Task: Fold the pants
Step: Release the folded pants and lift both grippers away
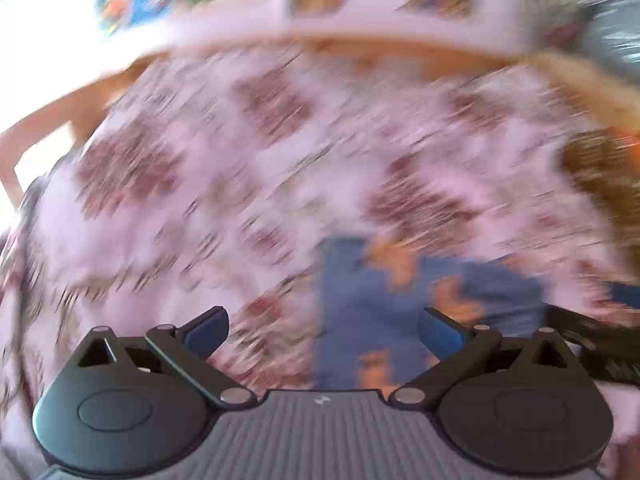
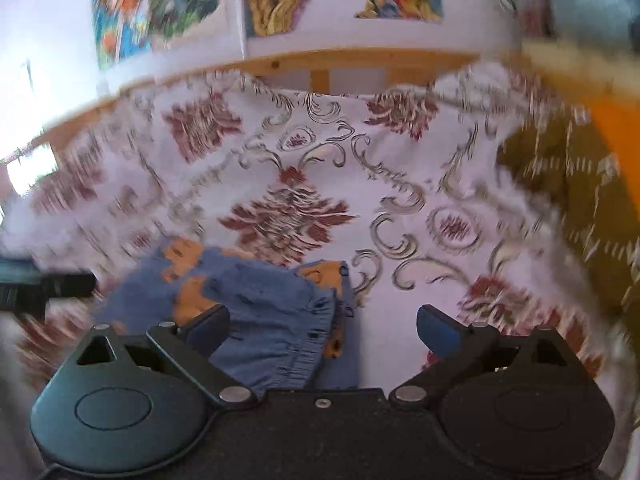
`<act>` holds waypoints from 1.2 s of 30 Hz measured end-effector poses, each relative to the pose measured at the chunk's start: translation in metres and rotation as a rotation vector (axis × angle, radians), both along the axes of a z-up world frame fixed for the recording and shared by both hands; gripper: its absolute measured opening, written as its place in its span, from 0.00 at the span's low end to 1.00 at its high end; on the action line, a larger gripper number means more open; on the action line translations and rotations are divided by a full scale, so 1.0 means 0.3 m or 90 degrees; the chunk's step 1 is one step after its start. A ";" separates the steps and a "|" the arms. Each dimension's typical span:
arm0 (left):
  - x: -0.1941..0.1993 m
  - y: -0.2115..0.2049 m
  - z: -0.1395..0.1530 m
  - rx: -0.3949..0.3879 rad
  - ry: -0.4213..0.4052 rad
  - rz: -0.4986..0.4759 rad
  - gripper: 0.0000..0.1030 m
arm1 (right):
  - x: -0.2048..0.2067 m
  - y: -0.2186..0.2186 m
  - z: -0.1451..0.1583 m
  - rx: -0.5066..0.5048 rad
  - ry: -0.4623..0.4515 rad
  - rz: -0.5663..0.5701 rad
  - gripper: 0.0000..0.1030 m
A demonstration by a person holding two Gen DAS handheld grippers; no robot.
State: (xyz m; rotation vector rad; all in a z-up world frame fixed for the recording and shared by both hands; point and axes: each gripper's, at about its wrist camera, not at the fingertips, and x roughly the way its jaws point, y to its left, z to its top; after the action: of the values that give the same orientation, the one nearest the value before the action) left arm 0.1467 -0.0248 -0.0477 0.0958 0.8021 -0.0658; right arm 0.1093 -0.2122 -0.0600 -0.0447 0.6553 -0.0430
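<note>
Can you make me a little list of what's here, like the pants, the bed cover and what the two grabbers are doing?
pants: blue with orange patches, lying bunched on the cover, elastic waistband showing
cover: white with red flowers and grey swirls
left gripper: fingers wide apart, nothing between them, pants below
right gripper: fingers wide apart, holding nothing, pants by its left finger
wall: colourful pictures above a wooden rail
sharpness: left view very blurred, right view clearer

A home bedroom: a bed with a wooden frame [image 2: 352,58] and floral bedspread [image 2: 296,184] stands against a white wall hung with colourful pictures [image 2: 156,4].
</note>
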 end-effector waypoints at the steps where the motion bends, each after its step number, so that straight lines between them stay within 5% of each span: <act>1: 0.040 0.005 -0.032 0.014 0.059 0.031 1.00 | 0.008 0.016 -0.028 -0.032 0.015 -0.001 0.97; 4: 0.120 0.004 -0.121 0.045 0.182 0.052 1.00 | 0.017 0.011 -0.069 -0.049 0.059 -0.005 0.97; 11: 0.115 0.041 -0.106 0.017 0.192 0.076 1.00 | -0.077 -0.048 0.007 -0.020 0.008 -0.019 0.99; 21: -0.145 0.067 0.048 -0.014 0.123 0.026 1.00 | -0.308 -0.005 0.148 0.086 -0.086 0.007 0.99; 29: -0.333 0.054 0.117 0.037 0.036 -0.029 1.00 | -0.410 0.032 0.152 0.097 -0.079 0.028 0.99; 36: -0.355 0.043 0.107 0.062 0.027 -0.033 1.00 | -0.429 0.021 0.141 0.098 -0.070 0.015 0.99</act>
State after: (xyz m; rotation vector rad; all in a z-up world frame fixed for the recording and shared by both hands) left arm 0.0401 -0.0120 -0.0155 0.2075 0.8450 -0.0790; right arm -0.0192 -0.2058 -0.0177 0.0969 0.5462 0.0278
